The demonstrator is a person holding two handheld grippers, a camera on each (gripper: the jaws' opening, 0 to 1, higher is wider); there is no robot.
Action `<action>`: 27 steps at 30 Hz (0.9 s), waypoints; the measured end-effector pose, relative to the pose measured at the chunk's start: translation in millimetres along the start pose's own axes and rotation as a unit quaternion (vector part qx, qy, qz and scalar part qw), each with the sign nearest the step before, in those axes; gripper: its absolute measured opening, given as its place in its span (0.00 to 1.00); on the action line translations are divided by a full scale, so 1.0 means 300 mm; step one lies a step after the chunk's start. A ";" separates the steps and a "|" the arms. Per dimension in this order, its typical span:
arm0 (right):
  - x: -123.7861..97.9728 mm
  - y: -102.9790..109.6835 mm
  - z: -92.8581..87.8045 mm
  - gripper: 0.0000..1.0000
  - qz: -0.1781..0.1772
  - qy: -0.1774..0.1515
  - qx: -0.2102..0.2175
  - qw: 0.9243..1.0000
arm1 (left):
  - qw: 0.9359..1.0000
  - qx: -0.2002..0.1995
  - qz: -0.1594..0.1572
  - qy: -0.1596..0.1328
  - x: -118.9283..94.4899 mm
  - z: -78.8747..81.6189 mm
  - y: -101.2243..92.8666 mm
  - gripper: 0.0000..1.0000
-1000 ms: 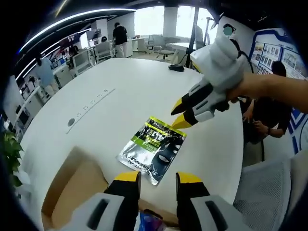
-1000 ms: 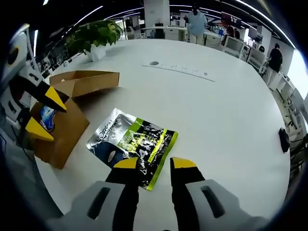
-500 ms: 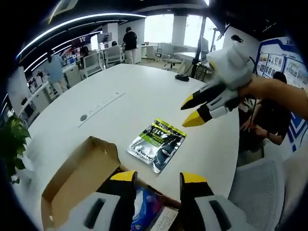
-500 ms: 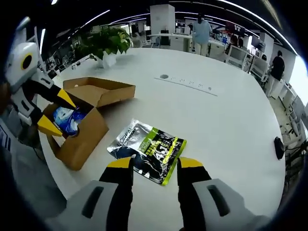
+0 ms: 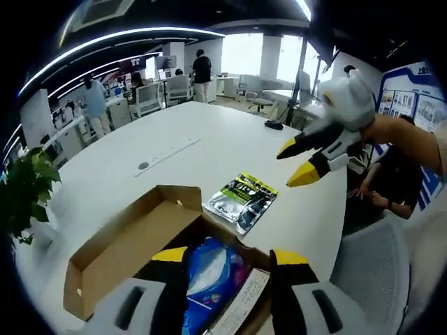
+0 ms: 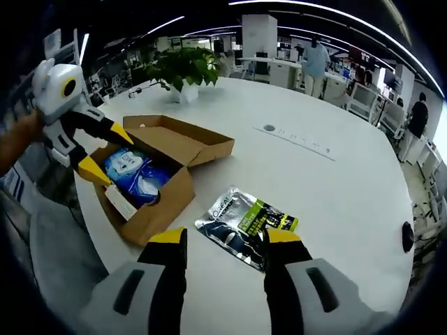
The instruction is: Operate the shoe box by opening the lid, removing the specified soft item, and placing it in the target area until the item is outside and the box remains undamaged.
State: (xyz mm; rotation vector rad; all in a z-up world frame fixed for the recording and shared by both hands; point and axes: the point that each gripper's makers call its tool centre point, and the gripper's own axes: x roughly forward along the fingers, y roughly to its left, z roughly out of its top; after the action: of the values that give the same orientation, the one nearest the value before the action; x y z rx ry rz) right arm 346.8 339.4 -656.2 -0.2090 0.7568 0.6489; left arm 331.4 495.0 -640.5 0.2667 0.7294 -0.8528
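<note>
In the left gripper view, the left gripper is rising from six o'clock with its yellow-tipped jaws standing apart and gripping nothing. Between them the brown cardboard shoe box is sitting open on the round white worktop, its lid folded back toward nine o'clock. A blue and white soft plastic pack is lying inside the box. Beyond the box, toward twelve o'clock, a flat silver, green and black foil pouch is lying on the worktop, just clear of the box. The right gripper is hovering at two o'clock above the worktop, jaws parted, gripping nothing. A green potted plant is standing at nine o'clock.

In the right gripper view, the right gripper is coming up from six o'clock, jaws apart and empty. The foil pouch is lying just beyond the jaw tips. The open shoe box is sitting at ten o'clock with the blue pack inside. The left gripper is hanging at nine o'clock over the box's near edge, jaws parted. The plant is standing at eleven o'clock.
</note>
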 end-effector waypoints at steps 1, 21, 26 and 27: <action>0.001 0.012 0.004 0.40 0.004 -0.002 0.000 1.000 | 1.000 -0.001 0.002 -0.002 -0.009 -0.006 0.006 0.49; 0.097 0.255 0.108 0.38 0.080 -0.027 -0.016 0.996 | 0.997 -0.047 0.041 -0.037 -0.195 -0.157 0.145 0.64; 0.131 0.297 0.131 0.37 0.094 -0.030 -0.017 0.995 | 0.996 -0.059 0.050 -0.037 -0.230 -0.206 0.173 0.67; 0.137 0.304 0.134 0.37 0.096 -0.031 -0.017 0.995 | 0.996 -0.062 0.051 -0.037 -0.235 -0.215 0.179 0.68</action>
State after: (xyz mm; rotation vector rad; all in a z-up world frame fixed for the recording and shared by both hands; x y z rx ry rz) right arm 336.1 446.6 -651.3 -0.1472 0.7119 0.8481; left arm 310.7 602.7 -643.2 0.1598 0.6910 -0.7152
